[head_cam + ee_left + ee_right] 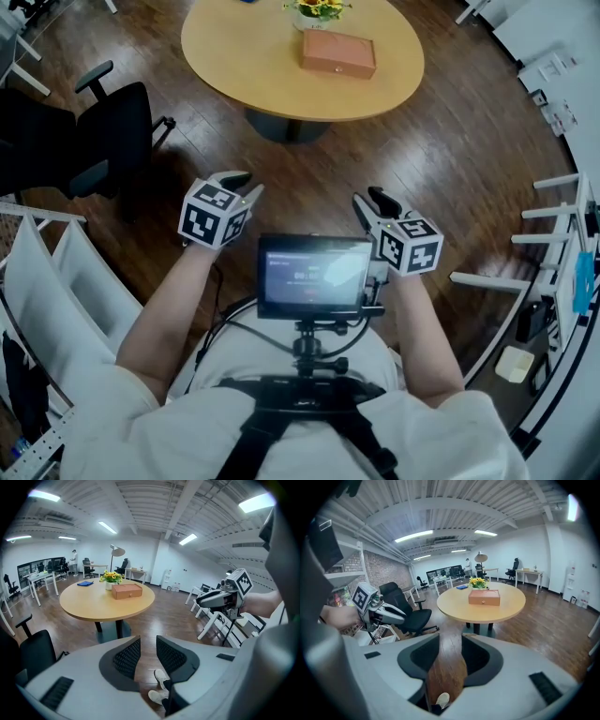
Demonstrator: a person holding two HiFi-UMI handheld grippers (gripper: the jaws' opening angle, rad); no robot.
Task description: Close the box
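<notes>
**Task item.** The box (337, 53) lies on the far half of the round worktop (234, 56), just in front of a pot of yellow flowers (317, 9). Its lid appears to lie flat on the body. Nothing is touching it. Both gripper views show it across open wooden floor (469, 159), well apart from the person.

**Left hand-held gripper** (246, 185). Held at chest level, well short of the worktop's near edge. In its own view the jaws are clenched, drawn in to a narrow slot. Only floor and the person's shoes (158, 686) show through that slot. It grasps nothing.

**Right hand-held gripper** (372, 204). Held level with the left one, on the other side of a small lit screen (314, 275) mounted at the person's chest. Its jaws stand released with a clear gap, and bare floor shows between them. It grasps nothing.

**Surroundings.** A black office chair (112, 131) stands left of the worktop. White racks line both edges of the head view.
</notes>
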